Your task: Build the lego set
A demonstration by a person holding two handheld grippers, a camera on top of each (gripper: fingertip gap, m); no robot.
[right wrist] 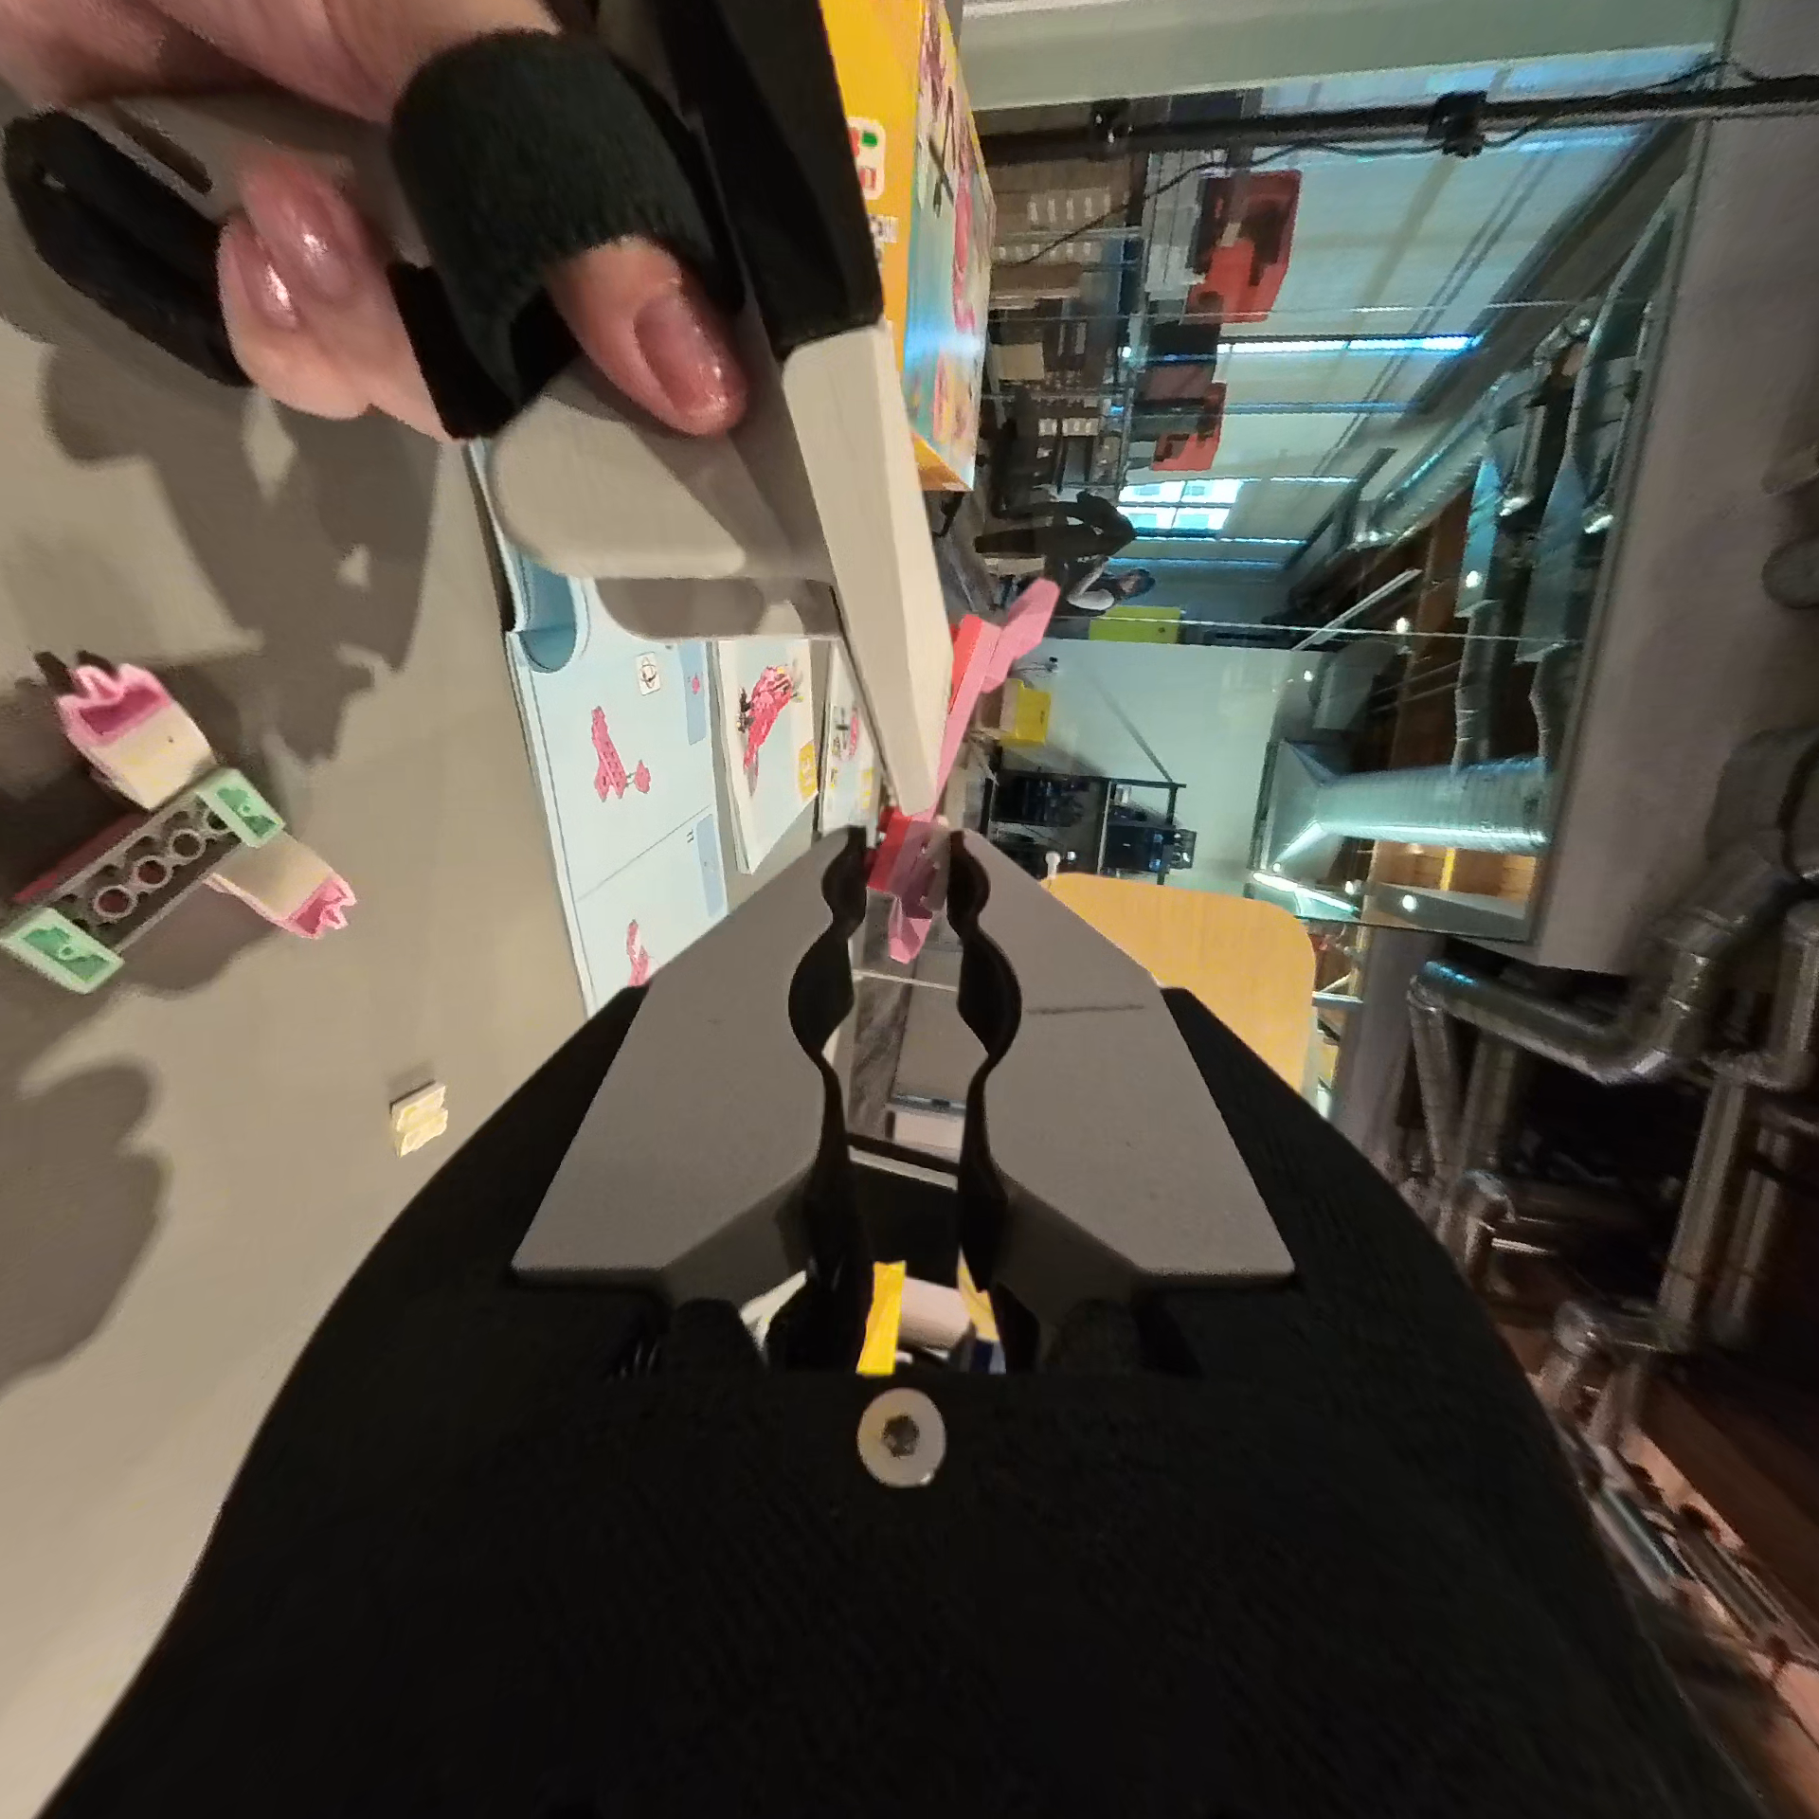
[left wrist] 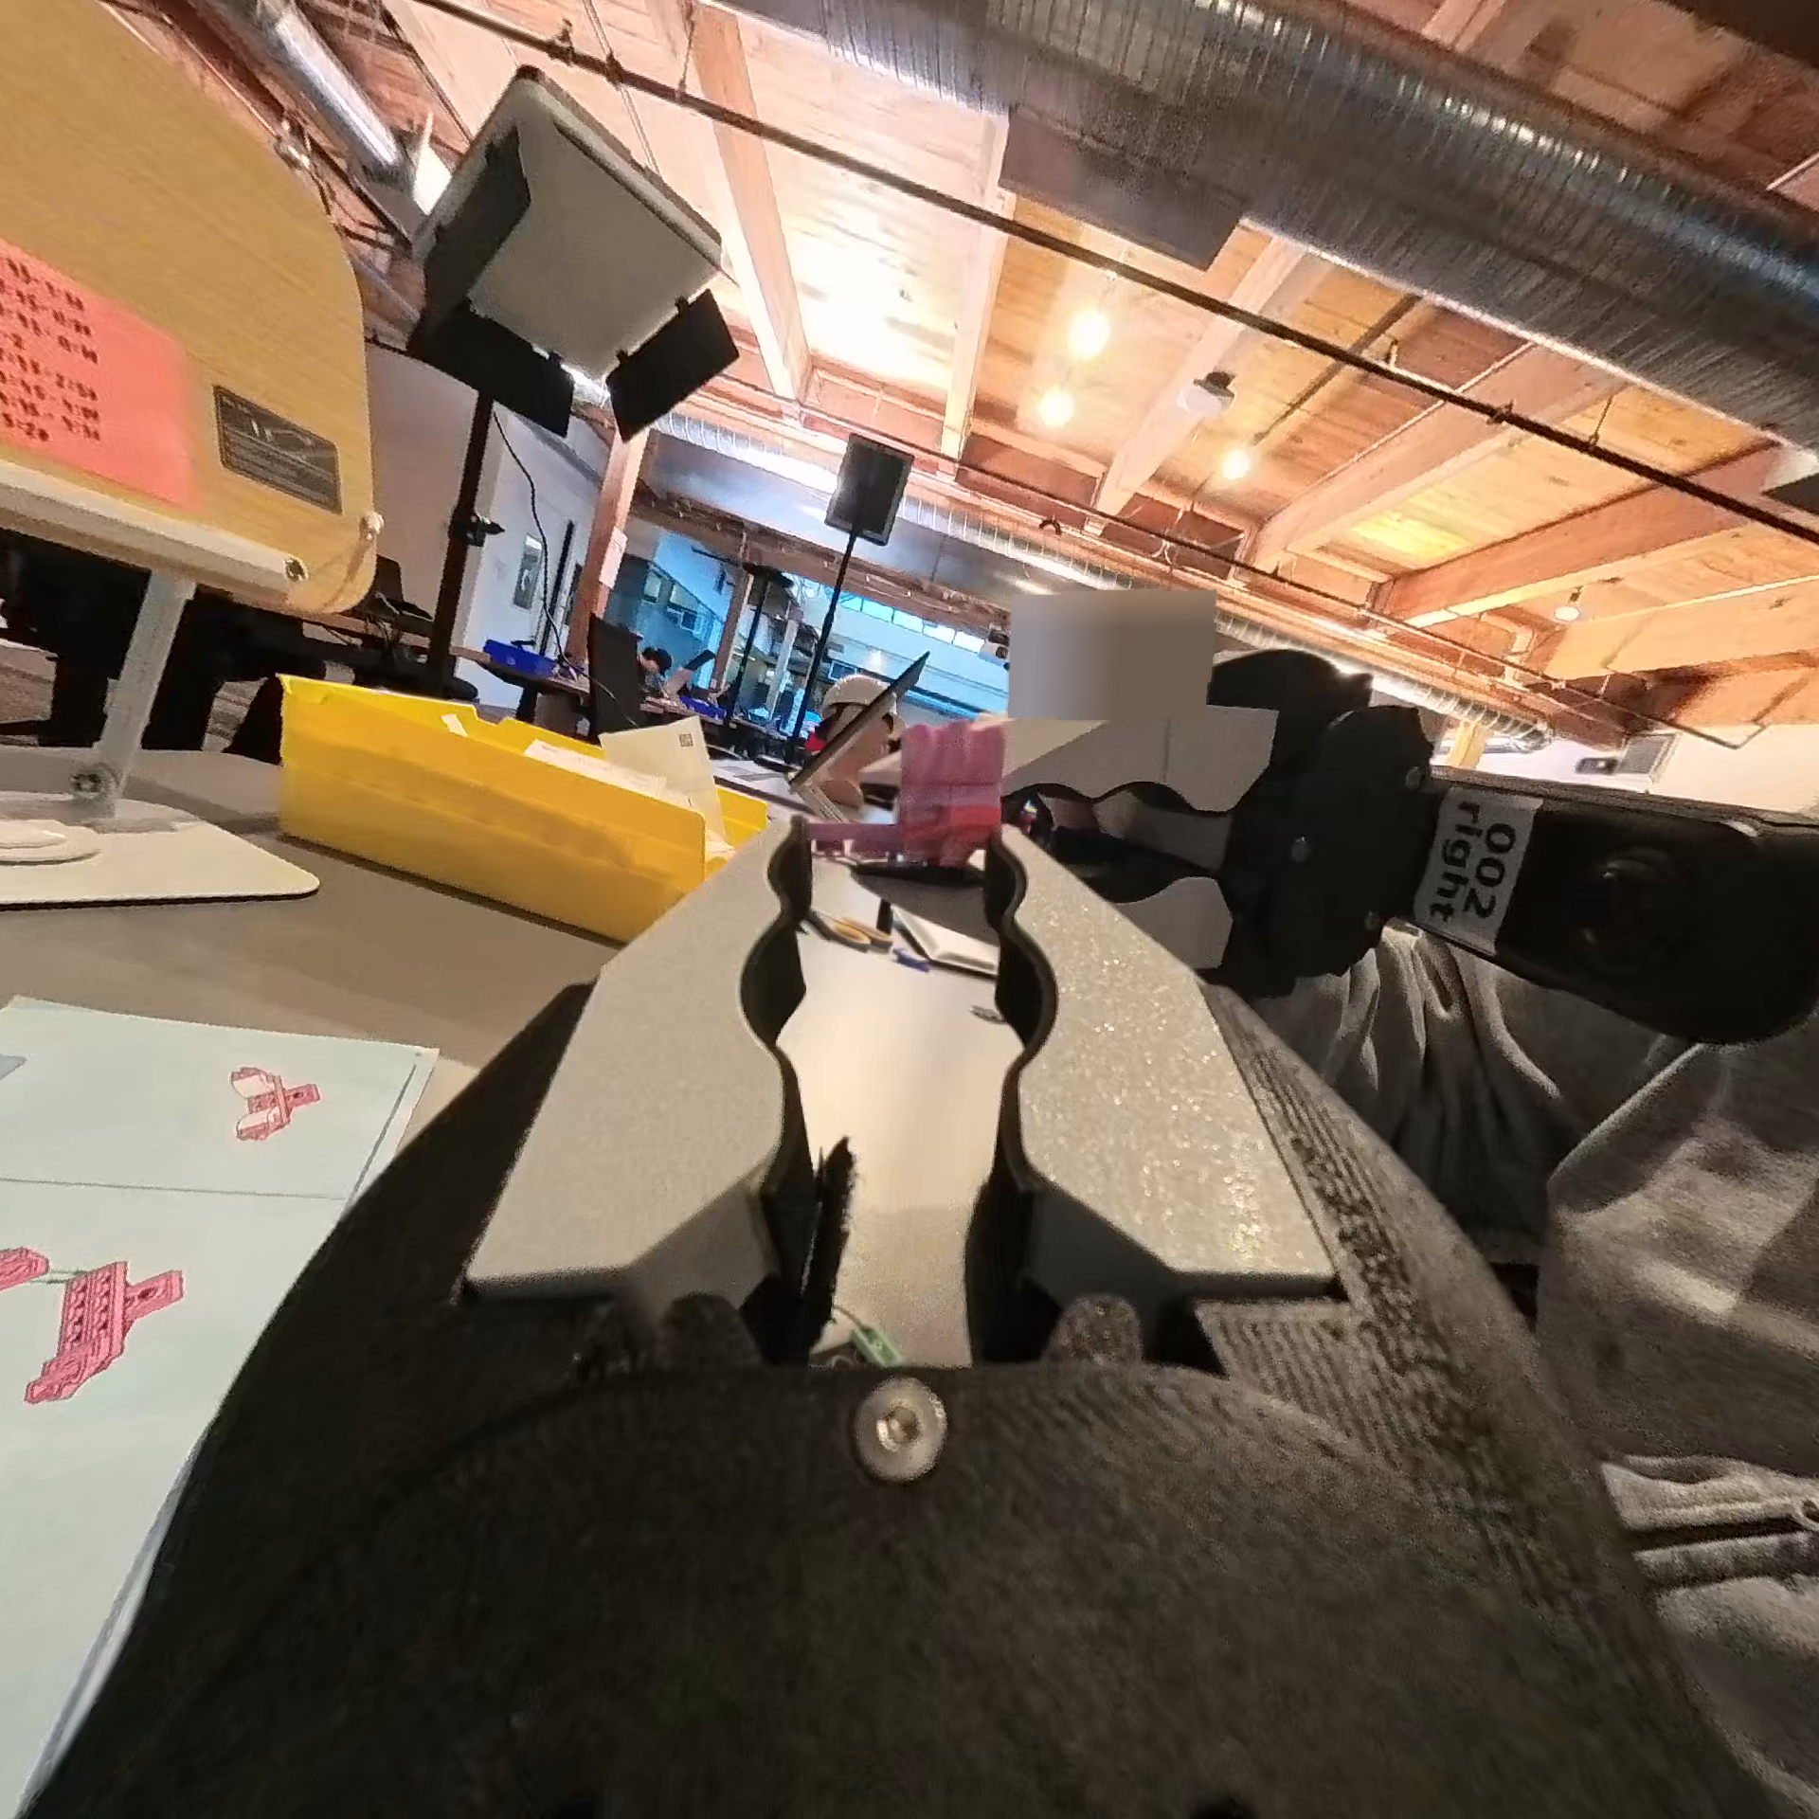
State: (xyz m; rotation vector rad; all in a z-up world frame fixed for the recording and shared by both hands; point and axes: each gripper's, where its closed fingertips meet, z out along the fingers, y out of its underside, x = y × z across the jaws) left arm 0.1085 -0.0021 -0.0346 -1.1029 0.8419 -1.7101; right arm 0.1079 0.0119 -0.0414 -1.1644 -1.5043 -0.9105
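Pink lego assembly [right wrist: 920, 866] held up off the table between two grippers.

Right gripper [right wrist: 908, 846]: jaws pinching the assembly at their tips. Left gripper [left wrist: 898, 845]: jaws spread, assembly at the tips, grip cannot be told. On the grey table [right wrist: 197, 1132], left: a partial build [right wrist: 167, 846], a loose pale brick [right wrist: 418, 1117], the instruction booklet [right wrist: 630, 778].

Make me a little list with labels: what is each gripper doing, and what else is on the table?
left gripper: at the pink lego model; grip unclear
right gripper: shut on the pink lego model
table: grey
loose pieces: small grey, green and pink build; tiny cream brick
paper: instruction booklet
bin: yellow bin
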